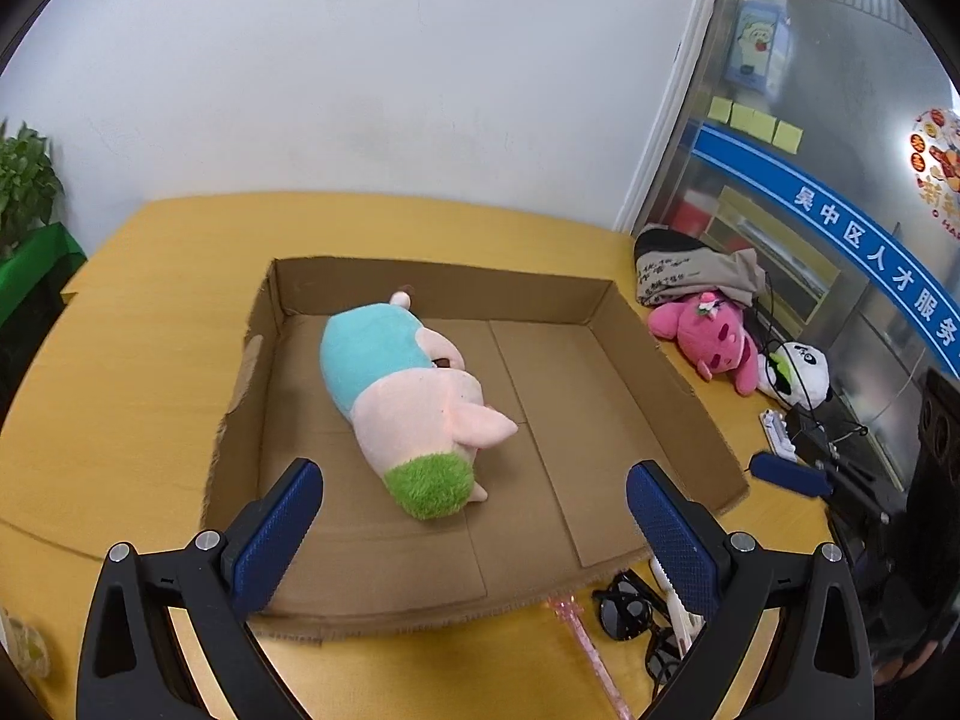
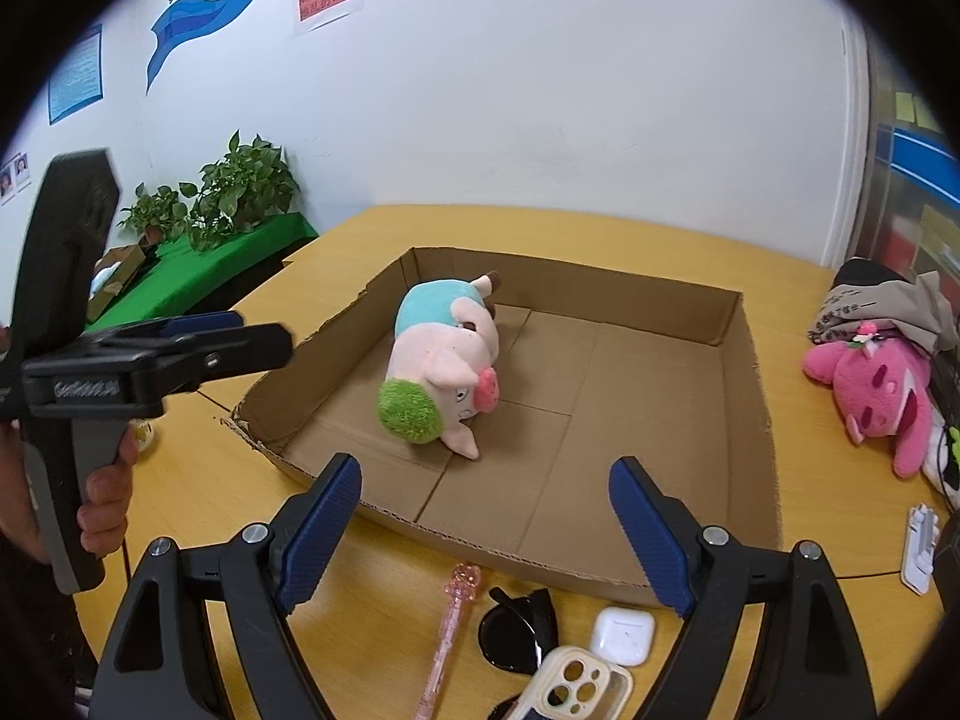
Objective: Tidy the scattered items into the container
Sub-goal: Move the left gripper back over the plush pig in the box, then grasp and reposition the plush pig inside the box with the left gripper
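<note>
The yellow wooden surface (image 2: 600, 240) carries a shallow cardboard tray (image 2: 738, 324), the container for this job, and inside it toward the left wall lies a pig plush (image 2: 444, 372) with a teal back and green tuft. Off the tray's right side a pink plush (image 2: 876, 390) rests against a bundle of cloth, with a panda plush (image 1: 804, 372) just beside it. Before the tray's near edge sit the smaller strays: black sunglasses (image 2: 522, 630), a cream phone case (image 2: 576, 690), a white earbud case (image 2: 621, 633) and a pink pen (image 2: 450, 630). The left tongs (image 1: 474, 516) are spread and empty above the tray; the right tongs (image 2: 486, 516) are likewise spread and empty over the near rim. The next pick probably suits the right tongs: drop straight over the earbud case, square the pads to its flat sides, and close gently so it does not squirt out.
</note>
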Action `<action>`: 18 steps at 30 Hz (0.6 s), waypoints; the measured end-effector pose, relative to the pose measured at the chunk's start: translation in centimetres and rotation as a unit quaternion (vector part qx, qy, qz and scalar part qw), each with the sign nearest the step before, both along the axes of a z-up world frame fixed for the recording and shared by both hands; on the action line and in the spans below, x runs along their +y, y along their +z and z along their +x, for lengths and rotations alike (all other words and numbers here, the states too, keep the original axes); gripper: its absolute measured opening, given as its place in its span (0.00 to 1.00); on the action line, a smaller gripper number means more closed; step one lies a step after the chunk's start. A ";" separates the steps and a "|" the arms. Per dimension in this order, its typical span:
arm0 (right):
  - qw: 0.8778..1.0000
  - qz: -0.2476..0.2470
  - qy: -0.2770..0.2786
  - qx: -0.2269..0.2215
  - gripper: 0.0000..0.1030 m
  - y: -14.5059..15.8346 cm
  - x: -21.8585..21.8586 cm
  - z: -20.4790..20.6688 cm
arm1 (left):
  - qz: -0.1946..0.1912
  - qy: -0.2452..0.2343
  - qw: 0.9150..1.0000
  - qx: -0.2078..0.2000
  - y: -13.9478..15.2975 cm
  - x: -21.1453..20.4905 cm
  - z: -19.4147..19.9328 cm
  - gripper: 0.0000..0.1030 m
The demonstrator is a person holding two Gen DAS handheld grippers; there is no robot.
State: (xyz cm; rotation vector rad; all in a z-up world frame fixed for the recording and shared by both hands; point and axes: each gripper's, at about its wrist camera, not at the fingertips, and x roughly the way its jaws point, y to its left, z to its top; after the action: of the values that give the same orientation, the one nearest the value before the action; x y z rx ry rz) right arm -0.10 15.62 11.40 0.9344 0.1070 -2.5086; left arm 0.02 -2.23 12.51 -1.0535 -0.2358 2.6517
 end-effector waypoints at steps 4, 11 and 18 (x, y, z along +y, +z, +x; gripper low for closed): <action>0.999 -0.018 0.014 -0.030 0.83 -1.3 -0.9 -1.3 | -0.005 -0.013 0.998 -0.066 -2.3 0.8 -5.7 1.00; 0.997 -0.030 0.022 -0.063 0.83 -3.7 -1.4 -2.6 | -0.025 0.017 0.982 -0.188 -8.8 1.0 -14.6 0.81; 0.994 -0.064 -0.024 -0.084 0.83 -5.5 3.2 -3.0 | -0.047 0.010 0.983 -0.177 -8.1 1.1 -15.6 0.65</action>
State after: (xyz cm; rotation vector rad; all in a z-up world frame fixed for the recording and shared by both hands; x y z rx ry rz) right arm -3.11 18.81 5.94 1.1019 -0.1287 -2.4353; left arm -15.54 -1.15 4.39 -1.5608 -0.1930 2.4970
